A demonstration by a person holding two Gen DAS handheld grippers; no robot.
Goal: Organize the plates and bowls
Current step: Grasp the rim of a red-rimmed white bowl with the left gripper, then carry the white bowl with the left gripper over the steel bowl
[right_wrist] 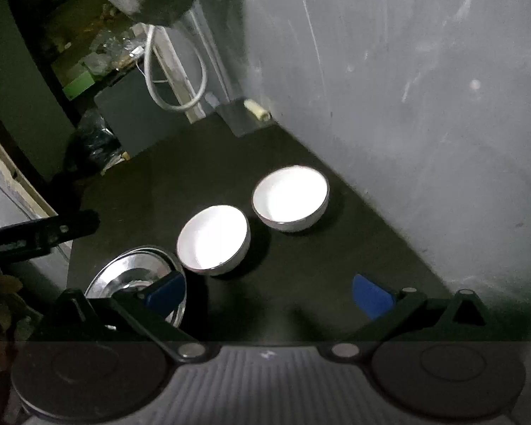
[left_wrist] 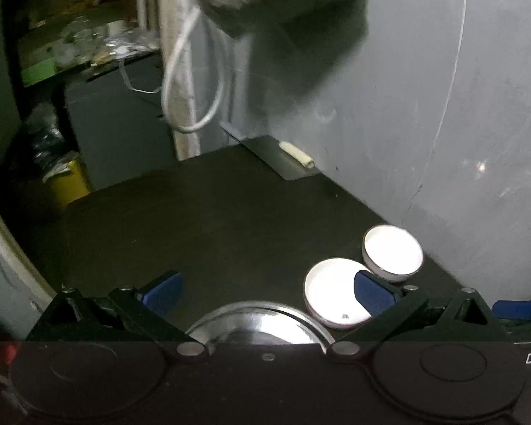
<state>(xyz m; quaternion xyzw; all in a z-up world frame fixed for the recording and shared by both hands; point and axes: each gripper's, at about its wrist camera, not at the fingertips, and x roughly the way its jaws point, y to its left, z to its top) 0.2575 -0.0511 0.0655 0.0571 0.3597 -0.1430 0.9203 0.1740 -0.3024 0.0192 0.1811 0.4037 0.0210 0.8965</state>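
left tool (left_wrist: 267, 292) spread wide, empty, above steel plate (left_wrist: 258, 326) at near table (left_wrist: 194, 219) edge. right tool (right_wrist: 269, 295) wide, empty, over bare table. near white bowl (right_wrist: 212, 237) just beside plate; far white bowl (right_wrist: 290, 196) close behind, near wall (right_wrist: 424, 106).

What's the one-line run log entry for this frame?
left claw: open, over steel plates | right claw: open, empty | two white bowls side by side on dark table, unstacked

We see our left gripper (left_wrist: 265, 292) open above a steel plate (left_wrist: 258, 326), beside two white bowls (left_wrist: 331, 294).
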